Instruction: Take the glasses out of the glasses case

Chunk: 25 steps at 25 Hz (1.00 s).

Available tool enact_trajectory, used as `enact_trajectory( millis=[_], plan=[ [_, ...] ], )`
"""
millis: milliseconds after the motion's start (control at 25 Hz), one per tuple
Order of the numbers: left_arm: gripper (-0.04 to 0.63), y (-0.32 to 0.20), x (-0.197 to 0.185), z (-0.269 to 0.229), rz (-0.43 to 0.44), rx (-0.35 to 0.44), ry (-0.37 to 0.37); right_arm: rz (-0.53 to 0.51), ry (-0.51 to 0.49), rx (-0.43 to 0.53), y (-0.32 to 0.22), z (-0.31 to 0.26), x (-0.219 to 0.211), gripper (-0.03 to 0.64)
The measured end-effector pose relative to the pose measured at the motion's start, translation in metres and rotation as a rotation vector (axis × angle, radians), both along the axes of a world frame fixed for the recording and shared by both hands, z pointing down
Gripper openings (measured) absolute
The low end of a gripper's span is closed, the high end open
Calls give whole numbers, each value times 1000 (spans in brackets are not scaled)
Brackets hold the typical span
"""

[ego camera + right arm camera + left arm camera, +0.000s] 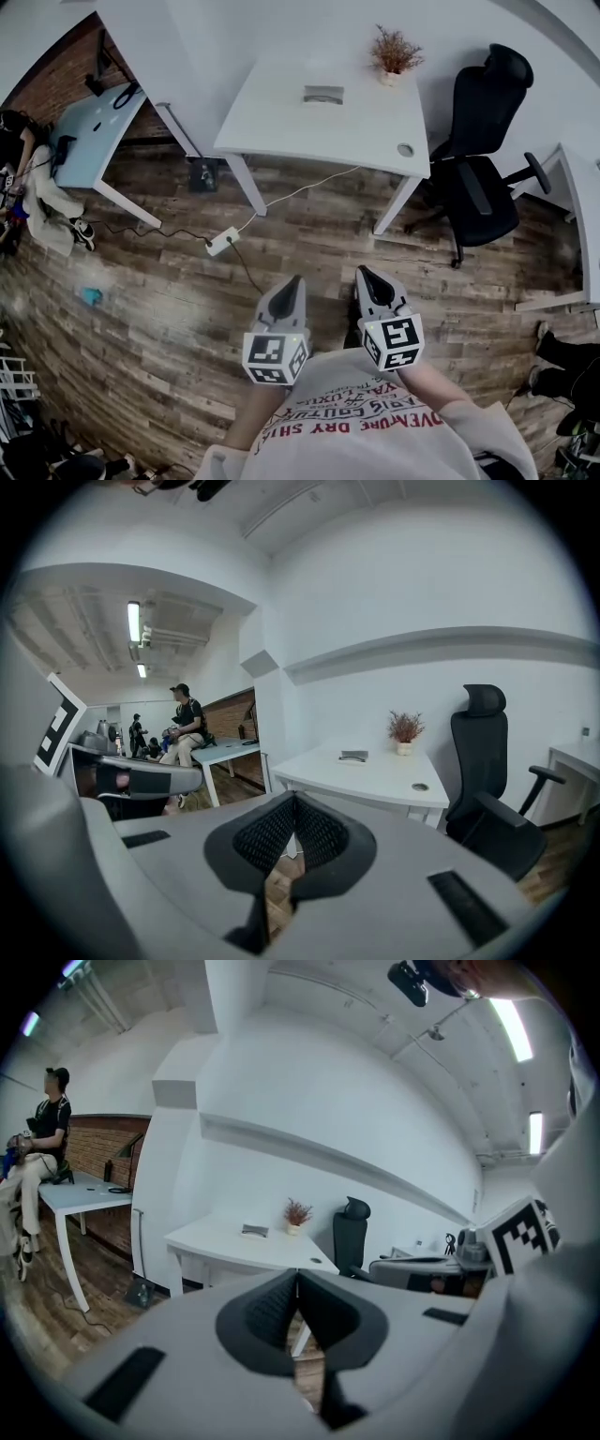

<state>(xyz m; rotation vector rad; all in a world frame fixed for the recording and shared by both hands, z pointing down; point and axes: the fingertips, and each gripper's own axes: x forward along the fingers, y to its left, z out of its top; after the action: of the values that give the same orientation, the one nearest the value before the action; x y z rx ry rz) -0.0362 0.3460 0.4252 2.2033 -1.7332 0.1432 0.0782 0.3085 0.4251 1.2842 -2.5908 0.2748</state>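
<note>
Both tools are held low and side by side, close to the person's chest, over the wood floor (pixel 141 319). Left hand-held gripper (pixel 294 283): jaws pressed together, tips meeting, nothing between them. Right hand-held gripper (pixel 364 274): the same, jaws fully together, holding nothing. Both point toward the white table (pixel 281 122) ahead and are well apart from it.

Glasses case (pixel 323 94): a small grey flat shape lying on the table top, toward the far edge. Too small to tell whether its lid is up. Potted plant (pixel 395 52) stands to its right, near the wall. Round cable hole (pixel 405 150) at the table's near right corner. Black office chair (pixel 483 159) just beside the table's right end. White power strip (pixel 222 242) on the floor between table and grippers, cable trailing. Seated person (pixel 37 192) at far left beside a second table (pixel 94 122).
</note>
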Motion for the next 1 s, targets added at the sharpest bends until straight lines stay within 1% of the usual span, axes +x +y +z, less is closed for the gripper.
enact_trajectory(
  millis=[160,280,480,640,720,840,1000],
  plan=[
    [8,-40,-4,3,-43,-5,-17,-41,-14,-3,-48,4,-6,12],
    [8,-80,0,-5,-68,-1,-27,-82,-20,-5,-90,-2,-6,12],
    [8,-161,17,-23,-111,18,-26,-161,-1,-6,-166,-13,4,12],
    [8,-228,39,-28,-123,27,-10,-200,4,-5,-230,-17,20,12],
    [8,-256,48,-27,-126,25,-8,-210,12,-8,-258,-15,27,12],
    [8,-289,56,-21,-124,3,-4,-206,9,-37,-291,-8,35,12],
    [8,-325,58,-10,-114,-26,-12,-190,0,-77,-326,5,39,12]
  ],
)
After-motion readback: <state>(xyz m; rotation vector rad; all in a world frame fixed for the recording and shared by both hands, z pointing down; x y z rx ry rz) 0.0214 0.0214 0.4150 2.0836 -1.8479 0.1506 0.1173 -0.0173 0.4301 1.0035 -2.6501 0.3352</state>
